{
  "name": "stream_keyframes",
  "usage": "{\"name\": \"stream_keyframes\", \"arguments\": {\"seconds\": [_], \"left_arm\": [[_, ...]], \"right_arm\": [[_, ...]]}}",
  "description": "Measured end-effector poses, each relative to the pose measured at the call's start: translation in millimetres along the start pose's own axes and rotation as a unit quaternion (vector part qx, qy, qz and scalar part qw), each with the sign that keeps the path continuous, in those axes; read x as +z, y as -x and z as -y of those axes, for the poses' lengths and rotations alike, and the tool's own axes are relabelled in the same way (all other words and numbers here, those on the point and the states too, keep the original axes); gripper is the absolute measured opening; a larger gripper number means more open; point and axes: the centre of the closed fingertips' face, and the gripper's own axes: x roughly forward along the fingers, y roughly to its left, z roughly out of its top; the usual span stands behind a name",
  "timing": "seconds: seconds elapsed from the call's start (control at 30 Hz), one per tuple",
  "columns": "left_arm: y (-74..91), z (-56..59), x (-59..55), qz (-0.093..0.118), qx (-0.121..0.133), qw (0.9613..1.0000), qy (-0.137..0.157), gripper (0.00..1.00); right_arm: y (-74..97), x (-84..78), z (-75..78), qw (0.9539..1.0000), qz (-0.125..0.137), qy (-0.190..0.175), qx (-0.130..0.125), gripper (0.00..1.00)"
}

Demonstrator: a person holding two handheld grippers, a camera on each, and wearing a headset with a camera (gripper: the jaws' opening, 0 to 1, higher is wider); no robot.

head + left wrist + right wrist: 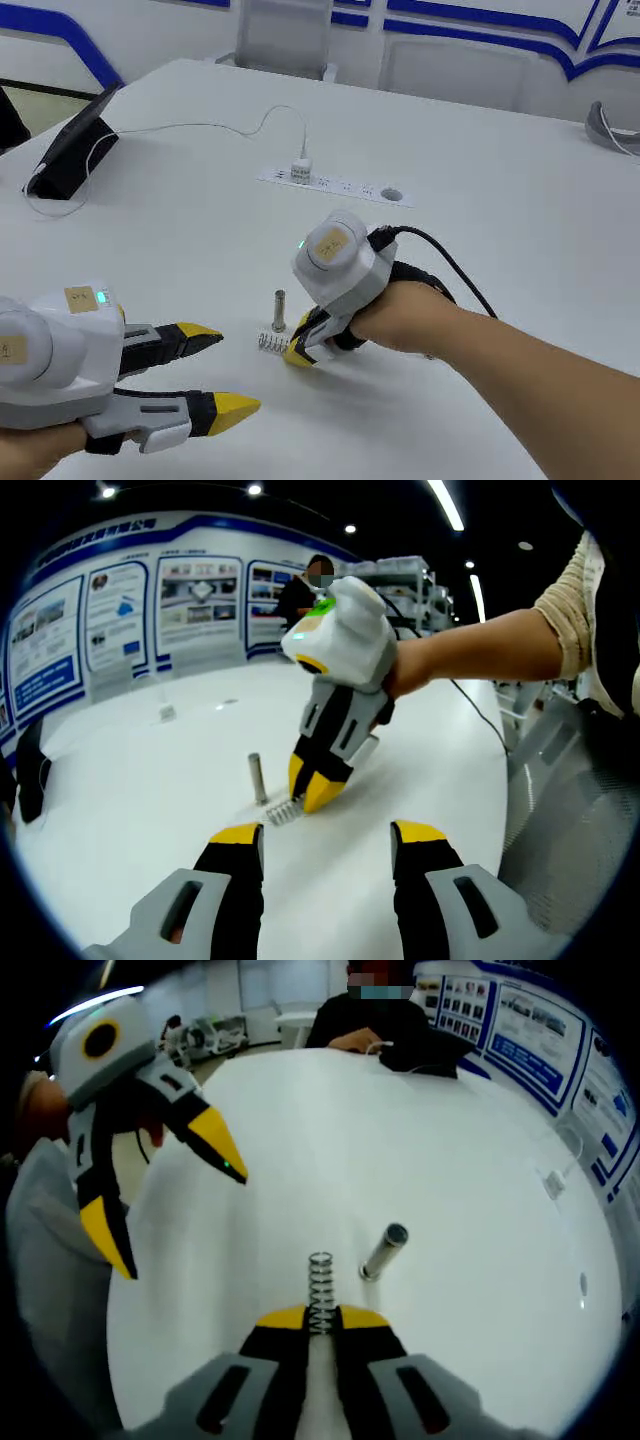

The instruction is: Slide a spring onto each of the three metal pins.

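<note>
A short metal pin (pixel 279 310) stands upright on the white table (pixel 480 230). Just in front of it, my right gripper (pixel 298 352) is shut on one end of a small spring (pixel 270 343), which sticks out level, low over the table. In the right gripper view the spring (pixel 320 1285) juts forward from the closed tips of the right gripper (pixel 320 1320), left of the pin (pixel 383 1250). My left gripper (pixel 220 368) hovers open at the near left, holding nothing. The left gripper view shows its own tips (pixel 330 835) apart, facing the spring (pixel 283 812) and the pin (pixel 257 777).
A power strip (pixel 330 185) with a plugged charger lies in the table's middle, its cable running left to a dark tablet on a stand (pixel 75 145). A chair (pixel 285 35) stands at the far edge. A person (pixel 385 1020) sits across the table.
</note>
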Motion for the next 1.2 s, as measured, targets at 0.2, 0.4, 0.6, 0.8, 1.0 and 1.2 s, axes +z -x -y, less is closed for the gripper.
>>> {"name": "stream_keyframes", "arguments": {"seconds": [0.2,0.4,0.6,0.8,1.0,1.2], "left_arm": [[-3.6,3.3,1.2,-0.001,-0.006,1.0,-0.004,0.51],[-6.7,6.1,3.5,-0.001,-0.012,0.9999,-0.009,0.5],[-9.4,9.1,6.3,0.001,-0.019,0.9997,-0.015,0.49],[-11.2,14.7,6.4,-0.001,-0.03,0.9993,-0.023,0.45],[-13.9,18.3,8.5,0.0,-0.04,0.9988,-0.029,0.41],[-16.2,26.2,9.6,-0.001,-0.056,0.9976,-0.041,0.33]], "right_arm": [[10.2,3.3,-8.4,0.9999,0.004,0.009,0.006,0.12],[27.0,8.2,-20.2,0.9995,0.011,0.026,0.015,0.12],[42.0,8.3,-34.5,0.9981,0.014,0.053,0.029,0.12],[52.6,11.8,-46.6,0.9964,0.017,0.073,0.039,0.12],[57.3,13.4,-55.3,0.9945,0.014,0.092,0.048,0.12],[59.4,12.9,-64.3,0.992,0.008,0.109,0.063,0.12]]}}
